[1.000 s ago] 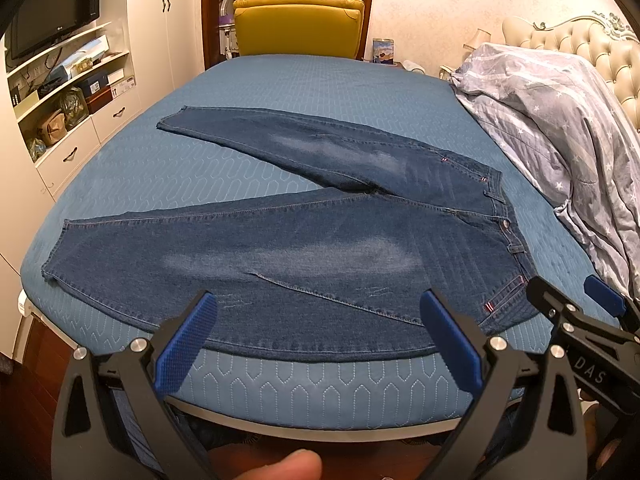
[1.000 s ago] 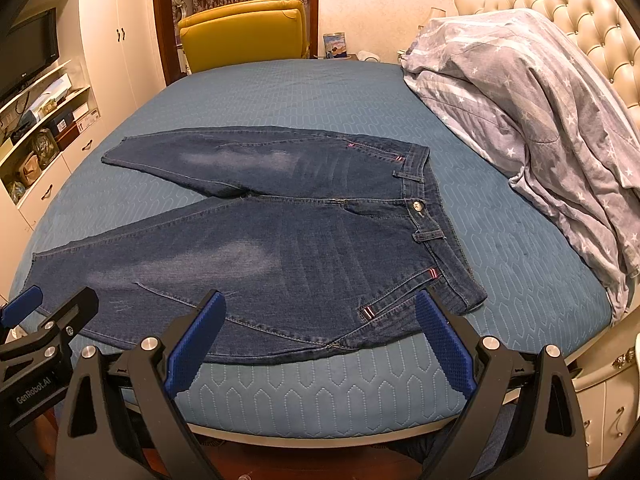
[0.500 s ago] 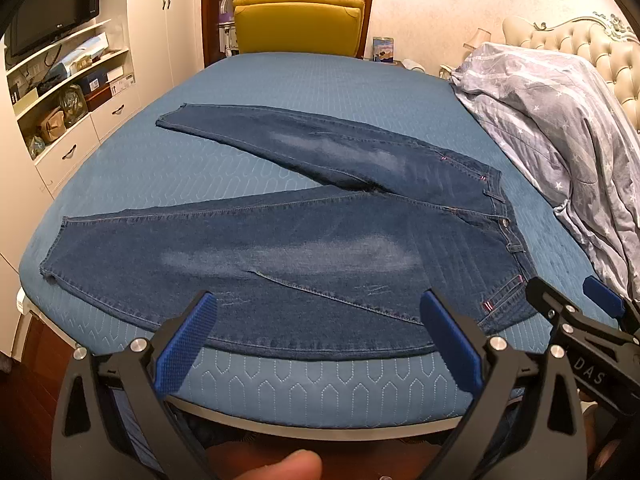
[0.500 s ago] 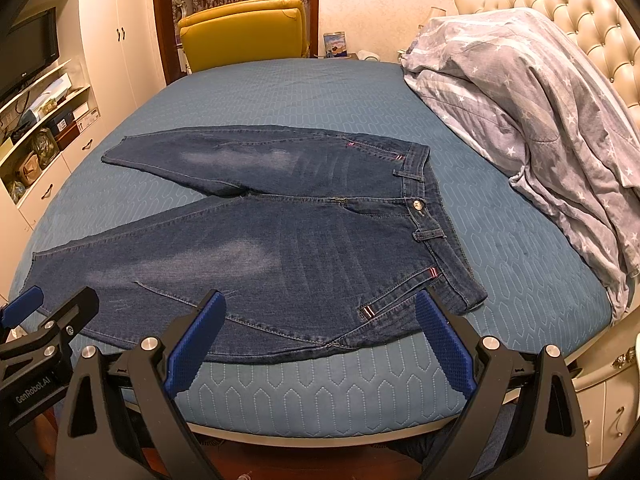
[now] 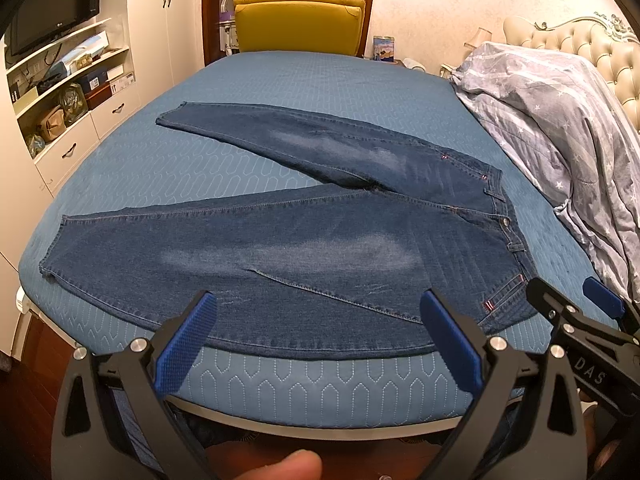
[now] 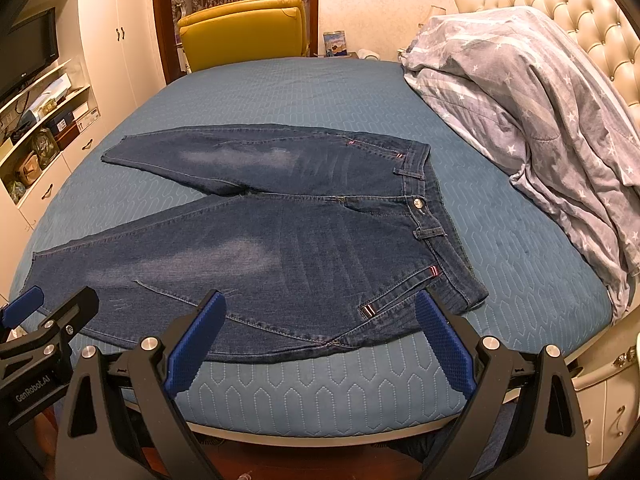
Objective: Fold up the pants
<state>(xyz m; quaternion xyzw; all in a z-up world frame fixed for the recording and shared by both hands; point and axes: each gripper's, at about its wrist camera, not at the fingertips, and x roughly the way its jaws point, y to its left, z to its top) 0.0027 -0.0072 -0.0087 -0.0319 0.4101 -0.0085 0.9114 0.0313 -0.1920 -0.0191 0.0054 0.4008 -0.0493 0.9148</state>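
Observation:
Dark blue jeans (image 5: 304, 248) lie flat on the blue bedspread (image 5: 312, 92), legs spread in a V to the left, waistband to the right; they also show in the right wrist view (image 6: 280, 240). My left gripper (image 5: 318, 338) is open and empty, just off the bed's near edge, facing the near leg. My right gripper (image 6: 318, 340) is open and empty, near the edge in front of the hip and pocket area. Each gripper shows at the other view's side: the right (image 5: 576, 312), the left (image 6: 48, 312).
A crumpled grey star-print duvet (image 6: 532, 120) lies on the bed's right side against a tufted headboard (image 6: 568, 12). A yellow armchair (image 5: 298, 24) stands beyond the far edge. White shelves and drawers (image 5: 68, 92) line the left wall. Wood floor lies below.
Both grippers have shifted very slightly; the view of the jeans has barely changed. The jaws stay open and the jeans have not moved.

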